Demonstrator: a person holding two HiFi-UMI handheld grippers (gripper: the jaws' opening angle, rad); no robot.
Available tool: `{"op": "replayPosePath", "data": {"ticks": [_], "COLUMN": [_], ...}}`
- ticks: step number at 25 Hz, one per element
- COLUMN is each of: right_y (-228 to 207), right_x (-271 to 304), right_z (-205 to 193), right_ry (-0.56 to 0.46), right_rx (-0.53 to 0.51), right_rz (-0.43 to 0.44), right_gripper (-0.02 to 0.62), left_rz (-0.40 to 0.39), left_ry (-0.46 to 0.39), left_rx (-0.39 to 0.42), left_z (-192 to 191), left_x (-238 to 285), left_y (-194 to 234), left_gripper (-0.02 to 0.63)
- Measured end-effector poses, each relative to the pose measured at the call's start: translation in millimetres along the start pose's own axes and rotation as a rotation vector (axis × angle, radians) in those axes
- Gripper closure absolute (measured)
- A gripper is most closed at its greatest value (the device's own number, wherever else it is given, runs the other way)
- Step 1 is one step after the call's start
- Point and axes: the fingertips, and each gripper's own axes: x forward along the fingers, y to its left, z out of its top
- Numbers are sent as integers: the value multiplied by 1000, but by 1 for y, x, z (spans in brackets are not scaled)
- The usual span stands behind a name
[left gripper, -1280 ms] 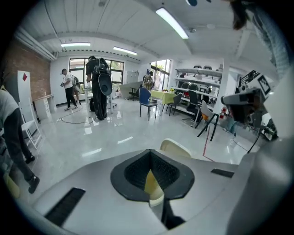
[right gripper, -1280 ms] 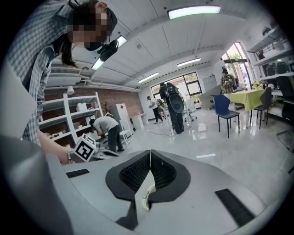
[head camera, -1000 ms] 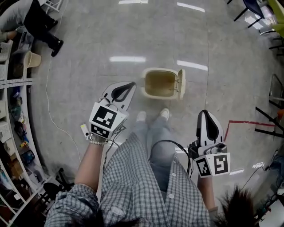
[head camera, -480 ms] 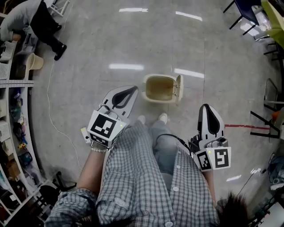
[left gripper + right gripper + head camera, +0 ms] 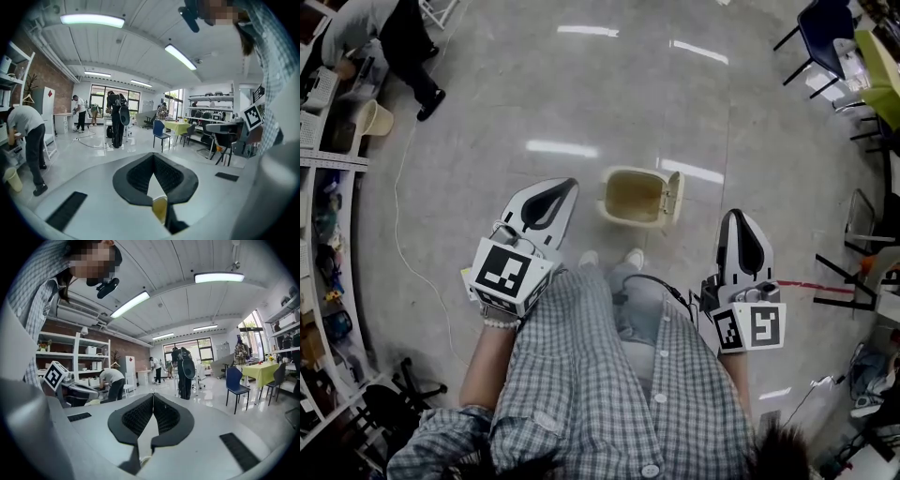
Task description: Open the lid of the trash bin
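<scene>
1. Trash bin (image 5: 637, 197) stands on the glossy floor (image 5: 487, 112) ahead of both sets of jaws, in the space between them, nearer the left tips than the right.
2. Its lid (image 5: 674, 197) is swung up and stands along the side facing the right jaws, leaving the tan inside open to view.
3. Left gripper (image 5: 568, 184) is held above the floor with its tips pointing past the bin's near corner; its jaws meet at the tips and grip nothing.
4. Right gripper (image 5: 738, 217) hangs well apart from the bin, on the lid's side; its jaws are likewise closed tip to tip and empty.
5. Two pale shoes (image 5: 609, 258) rest just short of the bin, behind both jaw tips.
6. Far beyond the left jaws, a person (image 5: 384, 28) bends at the shelves (image 5: 323, 187).
</scene>
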Motion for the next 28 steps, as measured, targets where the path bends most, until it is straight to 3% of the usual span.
{"op": "replayPosePath", "data": {"ticks": [11,28], "right_y": [21,6], "right_x": [23,16], "right_z": [15,14], "right_ry": [-16,-12], "right_rx": [-55,-82], "right_rz": [80,32], "right_gripper": [577,577], "left_rz": [34,21], "left_ry": [-47,-100], "left_rx": [14,19], "left_z": [15,27], "left_x": [-11,-7], "left_y": [-1,3], "left_gripper": [600,600]}}
